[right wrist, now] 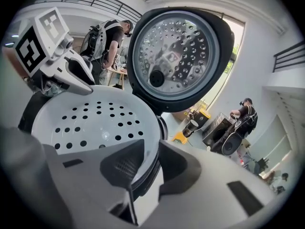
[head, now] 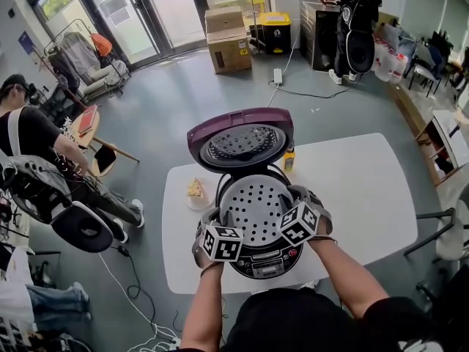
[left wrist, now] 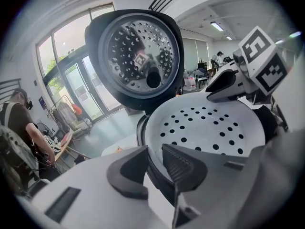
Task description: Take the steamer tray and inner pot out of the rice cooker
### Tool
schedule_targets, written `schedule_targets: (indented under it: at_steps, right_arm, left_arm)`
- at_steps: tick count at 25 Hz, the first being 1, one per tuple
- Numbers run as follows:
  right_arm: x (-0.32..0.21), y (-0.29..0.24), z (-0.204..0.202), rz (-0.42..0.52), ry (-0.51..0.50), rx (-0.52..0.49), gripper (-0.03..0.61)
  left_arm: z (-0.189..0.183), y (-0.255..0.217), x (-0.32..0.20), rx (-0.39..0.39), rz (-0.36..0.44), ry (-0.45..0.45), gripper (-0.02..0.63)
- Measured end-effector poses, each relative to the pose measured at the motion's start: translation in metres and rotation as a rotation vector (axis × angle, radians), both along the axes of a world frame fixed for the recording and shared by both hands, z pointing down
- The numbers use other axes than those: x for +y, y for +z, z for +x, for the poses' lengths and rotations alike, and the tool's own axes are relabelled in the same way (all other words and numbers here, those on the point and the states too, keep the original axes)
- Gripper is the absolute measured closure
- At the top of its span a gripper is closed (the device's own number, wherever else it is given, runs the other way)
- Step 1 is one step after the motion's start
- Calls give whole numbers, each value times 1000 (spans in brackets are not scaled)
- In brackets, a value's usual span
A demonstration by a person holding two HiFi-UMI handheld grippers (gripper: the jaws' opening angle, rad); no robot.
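The rice cooker (head: 265, 264) stands on the white table (head: 366, 189) with its purple lid (head: 242, 141) up. In it sits the white perforated steamer tray (head: 256, 210), also plain in the left gripper view (left wrist: 209, 123) and the right gripper view (right wrist: 90, 118). My left gripper (head: 212, 215) (left wrist: 155, 159) grips the tray's left rim, one jaw inside and one outside. On the opposite rim, my right gripper (head: 297, 195) (right wrist: 150, 159) holds the same way. The inner pot is hidden under the tray.
A small plate with a yellow piece of food (head: 195, 191) lies left of the cooker, and a small bottle (head: 289, 160) stands behind it. A person sits at the left (head: 29, 138); another stands at the back (head: 352, 13). Cardboard boxes (head: 229, 39) are on the floor.
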State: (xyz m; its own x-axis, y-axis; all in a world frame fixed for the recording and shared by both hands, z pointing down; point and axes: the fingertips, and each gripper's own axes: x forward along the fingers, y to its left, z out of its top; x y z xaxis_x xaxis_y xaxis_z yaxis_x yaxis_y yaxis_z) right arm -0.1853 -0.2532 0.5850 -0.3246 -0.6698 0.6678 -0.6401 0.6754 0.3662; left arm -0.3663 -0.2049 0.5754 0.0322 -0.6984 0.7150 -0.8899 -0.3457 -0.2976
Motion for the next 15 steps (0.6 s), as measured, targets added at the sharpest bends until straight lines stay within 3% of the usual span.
schedule_targets:
  at_steps: [15]
  right_arm:
    - [2, -40, 0, 67, 2, -46, 491]
  left_arm:
    - [0, -45, -1, 6, 91, -3, 523]
